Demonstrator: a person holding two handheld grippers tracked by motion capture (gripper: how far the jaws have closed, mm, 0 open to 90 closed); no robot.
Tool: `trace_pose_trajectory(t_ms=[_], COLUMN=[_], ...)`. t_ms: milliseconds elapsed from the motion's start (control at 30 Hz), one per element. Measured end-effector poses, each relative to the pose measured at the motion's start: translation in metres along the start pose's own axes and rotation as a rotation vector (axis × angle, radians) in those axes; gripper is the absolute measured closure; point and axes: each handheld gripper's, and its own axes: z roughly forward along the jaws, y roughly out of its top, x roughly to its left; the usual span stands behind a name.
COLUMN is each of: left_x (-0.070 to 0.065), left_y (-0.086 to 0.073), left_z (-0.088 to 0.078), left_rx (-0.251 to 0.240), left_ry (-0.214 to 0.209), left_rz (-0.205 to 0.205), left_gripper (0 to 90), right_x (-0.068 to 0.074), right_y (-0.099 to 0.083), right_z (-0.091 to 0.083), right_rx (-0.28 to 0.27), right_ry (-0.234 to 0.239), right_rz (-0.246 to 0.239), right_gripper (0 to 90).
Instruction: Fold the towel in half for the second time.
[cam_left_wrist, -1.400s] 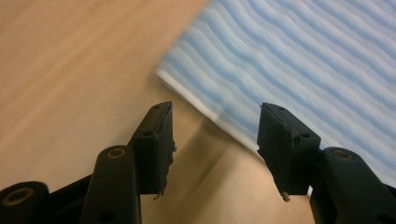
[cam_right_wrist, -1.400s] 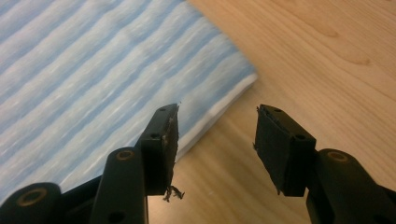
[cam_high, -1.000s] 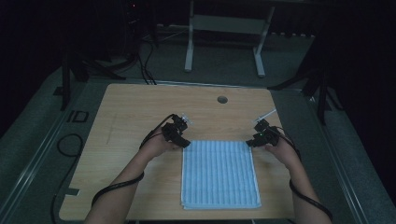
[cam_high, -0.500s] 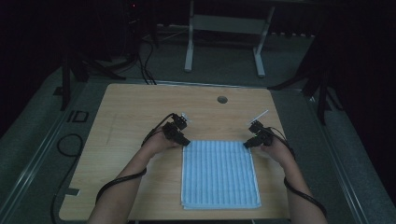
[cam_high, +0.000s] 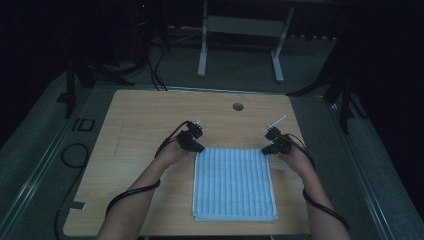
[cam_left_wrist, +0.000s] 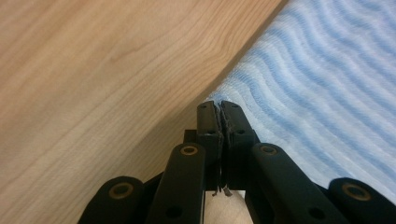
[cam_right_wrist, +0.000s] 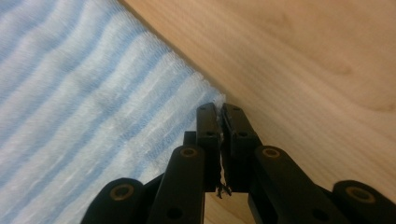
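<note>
The left gripper (cam_high: 196, 147) and the right gripper (cam_high: 268, 148) have both just been closing, and each now pinches one far corner of the blue striped towel (cam_high: 234, 183), a sliver of cloth caught between the meeting jaws. From each gripper the towel runs back toward the person on the wooden table (cam_high: 145, 120), long axis lengthwise. Each hand is nearest its own corner, so I judge a fold toward the near edge likely.

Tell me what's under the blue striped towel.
The towel lies flat on the wooden table, folded in layers at its near edge. Anything between the layers or beneath them is covered.
</note>
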Motion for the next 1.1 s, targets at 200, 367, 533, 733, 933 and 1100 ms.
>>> trace_pose_trajectory(t_ms=[200,367,533,733,933,1100], left_x=[0.003,-0.001,-0.018,-0.057,-0.088,-0.106], left_y=[0.0,-0.004,-0.017,-0.043,-0.067,-0.081], left_z=[-0.024,-0.047,-0.065,-0.085,-0.095,-0.096], left_rx=[-0.057,-0.112,-0.137,-0.181,-0.181,-0.158], left_ry=[0.026,0.035,0.011,-0.02,-0.049,-0.106], left_rz=[-0.006,0.002,0.052,0.142,0.217,0.253], left_gripper=[87.1,87.0,87.0,86.9,86.8,86.7], right_x=[0.006,0.015,0.028,0.049,0.081,0.106], right_y=[0.012,0.014,-0.001,-0.036,-0.076,-0.108], right_z=[-0.02,-0.04,-0.057,-0.076,-0.089,-0.095], right_rx=[-0.054,-0.12,-0.16,-0.215,-0.231,-0.242], right_ry=[-0.021,-0.021,-0.019,-0.02,-0.024,0.002], right_rz=[-0.025,-0.053,-0.083,-0.13,-0.184,-0.203], right_gripper=[86.3,86.3,86.9,86.9,86.9,86.9])
